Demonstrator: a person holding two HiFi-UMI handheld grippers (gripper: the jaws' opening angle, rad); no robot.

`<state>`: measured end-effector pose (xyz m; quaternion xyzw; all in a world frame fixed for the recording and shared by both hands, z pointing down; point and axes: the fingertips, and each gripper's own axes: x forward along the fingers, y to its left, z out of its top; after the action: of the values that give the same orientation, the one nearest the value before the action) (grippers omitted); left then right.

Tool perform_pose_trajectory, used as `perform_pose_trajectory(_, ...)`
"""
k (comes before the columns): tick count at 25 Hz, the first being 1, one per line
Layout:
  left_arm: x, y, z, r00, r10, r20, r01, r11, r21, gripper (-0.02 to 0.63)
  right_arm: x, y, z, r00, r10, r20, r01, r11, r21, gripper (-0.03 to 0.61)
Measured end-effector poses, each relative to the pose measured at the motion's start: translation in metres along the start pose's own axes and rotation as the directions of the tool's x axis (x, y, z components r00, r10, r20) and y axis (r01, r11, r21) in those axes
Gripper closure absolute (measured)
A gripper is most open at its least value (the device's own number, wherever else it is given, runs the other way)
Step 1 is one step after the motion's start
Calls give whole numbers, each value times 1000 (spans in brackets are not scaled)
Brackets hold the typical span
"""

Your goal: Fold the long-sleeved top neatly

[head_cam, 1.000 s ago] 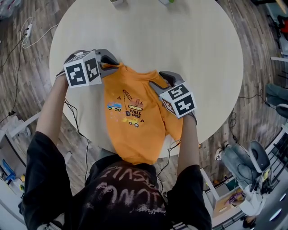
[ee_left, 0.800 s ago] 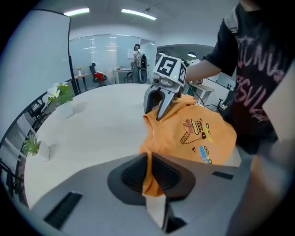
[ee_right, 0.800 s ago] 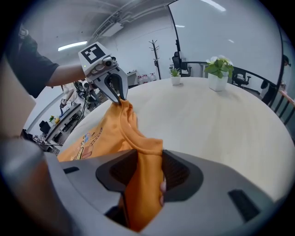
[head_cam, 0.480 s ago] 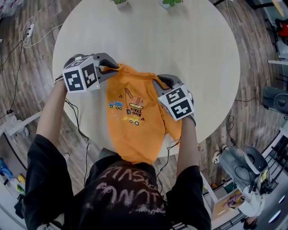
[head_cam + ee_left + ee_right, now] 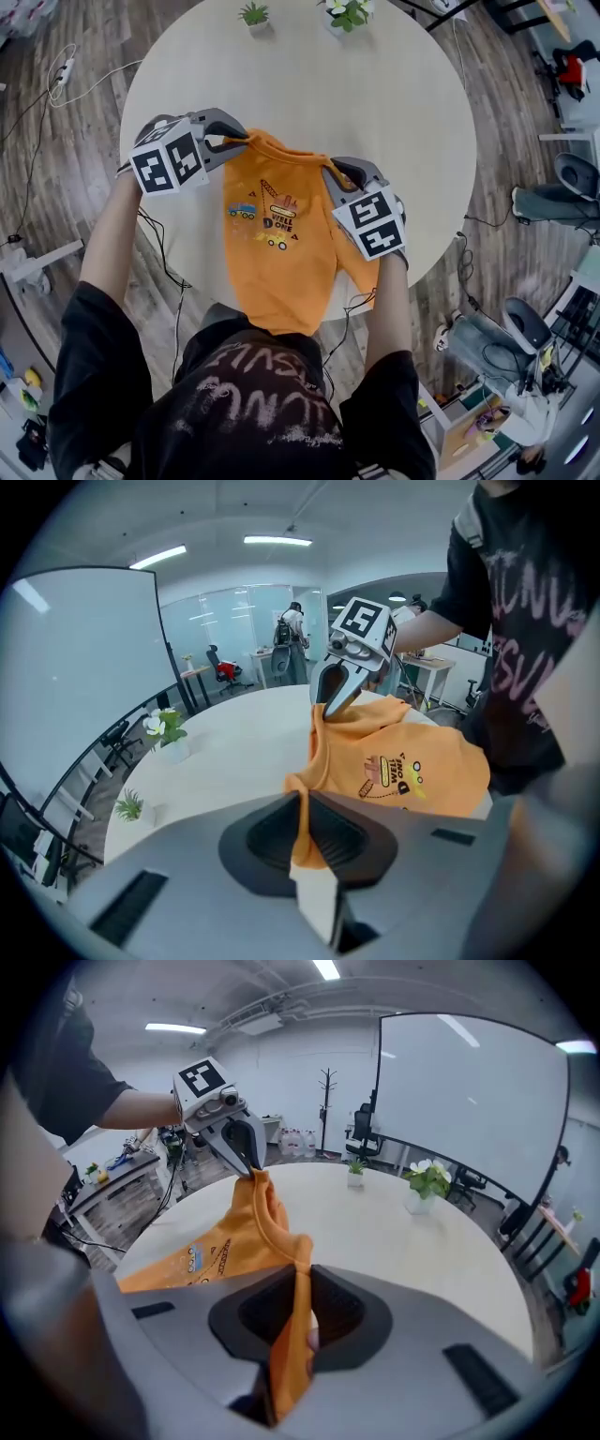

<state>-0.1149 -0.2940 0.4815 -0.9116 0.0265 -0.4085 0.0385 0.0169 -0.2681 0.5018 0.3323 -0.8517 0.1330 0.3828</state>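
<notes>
An orange long-sleeved top (image 5: pixel 281 248) with a digger print hangs by its shoulders, its hem falling past the table's near edge toward the person. My left gripper (image 5: pixel 236 142) is shut on the left shoulder; in the left gripper view the orange cloth (image 5: pixel 302 799) is pinched between my left gripper's (image 5: pixel 302 832) pads. My right gripper (image 5: pixel 331 171) has just been closing, and the right shoulder cloth (image 5: pixel 298 1279) now sits clamped in my right gripper (image 5: pixel 300 1314). The neckline sags between the two grippers.
The round pale table (image 5: pixel 394 112) carries a small green plant (image 5: pixel 253 14) and a white-flowered pot (image 5: pixel 347 11) at its far edge. Wood floor with cables (image 5: pixel 66 75) and office chairs (image 5: pixel 562 187) surrounds it.
Both grippers have risen a little, lifting the top's shoulders off the table. The head view has tilted, so the two plants now show at the far edge.
</notes>
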Motion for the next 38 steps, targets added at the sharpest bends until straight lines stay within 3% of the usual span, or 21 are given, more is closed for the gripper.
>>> perform_pose_trajectory(7,-31,-28,30,994,97,41,-98,995,28,575,-52,22,10,996,-68,61,71,997,-43,529)
perform_pose_trajectory(13,-62,-61,62,974,217,60,-221,973,63,576,-102,45,11,983,-120,136,131,988,-77,529)
perform_pose_trajectory(24,-137,-187,130,908,408,92,-417,901,118,577,-231,130,7,942,-216,257,264,950,-169,531)
perform_pose_trajectory(29,-178,-245,164,862,490,127,-505,850,148,577,-293,171,7,909,-246,336,323,925,-198,532)
perform_pose_trajectory(33,-205,-287,180,838,528,136,-545,821,170,577,-326,202,5,893,-261,368,356,908,-220,532)
perform_pose_trajectory(38,-233,-328,195,823,550,141,-568,803,183,577,-362,234,8,877,-260,404,371,901,-226,534)
